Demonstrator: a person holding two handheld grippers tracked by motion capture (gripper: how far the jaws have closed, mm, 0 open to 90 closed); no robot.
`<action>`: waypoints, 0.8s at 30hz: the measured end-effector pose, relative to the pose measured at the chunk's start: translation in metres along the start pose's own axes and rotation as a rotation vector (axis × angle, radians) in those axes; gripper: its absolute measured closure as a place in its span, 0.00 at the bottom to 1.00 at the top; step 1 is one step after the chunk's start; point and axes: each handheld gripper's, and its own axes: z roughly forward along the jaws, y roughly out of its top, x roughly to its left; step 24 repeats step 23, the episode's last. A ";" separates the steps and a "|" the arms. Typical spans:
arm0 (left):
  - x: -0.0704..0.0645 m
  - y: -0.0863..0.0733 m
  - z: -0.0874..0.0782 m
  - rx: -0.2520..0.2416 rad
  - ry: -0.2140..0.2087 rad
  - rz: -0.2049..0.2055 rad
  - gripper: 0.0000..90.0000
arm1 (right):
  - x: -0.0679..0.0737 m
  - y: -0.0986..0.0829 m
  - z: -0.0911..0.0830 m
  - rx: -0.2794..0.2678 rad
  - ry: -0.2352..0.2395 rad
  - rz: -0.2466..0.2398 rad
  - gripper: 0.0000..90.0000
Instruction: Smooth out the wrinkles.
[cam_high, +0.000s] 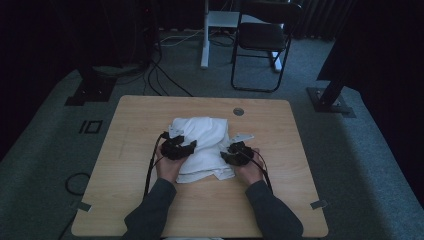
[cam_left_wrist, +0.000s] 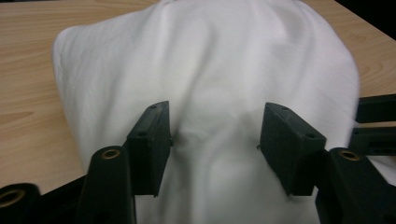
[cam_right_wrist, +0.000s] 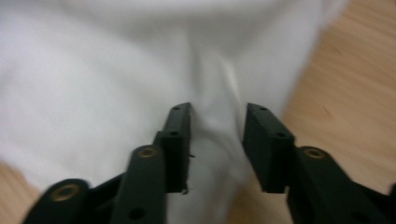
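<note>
Both grippers (cam_left_wrist: 215, 135) (cam_right_wrist: 217, 140) apparently open over white cloth (cam_high: 202, 145)

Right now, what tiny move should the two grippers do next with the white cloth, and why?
Probably close both on the fabric. The left gripper stands open with the white cloth bunched between its jaws, and the right gripper is open astride a raised fold near the cloth's edge. Neither pinches anything yet, so a squeeze should come before any lifting or folding on the table.
</note>
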 end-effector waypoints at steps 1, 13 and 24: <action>0.000 0.000 0.000 0.000 0.000 0.000 0.46 | 0.000 0.000 0.000 0.000 0.000 0.000 0.65; -0.007 -0.050 -0.070 -0.096 -0.051 0.028 0.44 | -0.022 -0.028 -0.062 -0.079 -0.054 0.049 0.50; 0.018 -0.057 -0.091 -0.085 -0.020 0.009 0.44 | -0.033 -0.044 -0.081 -0.108 -0.069 0.084 0.45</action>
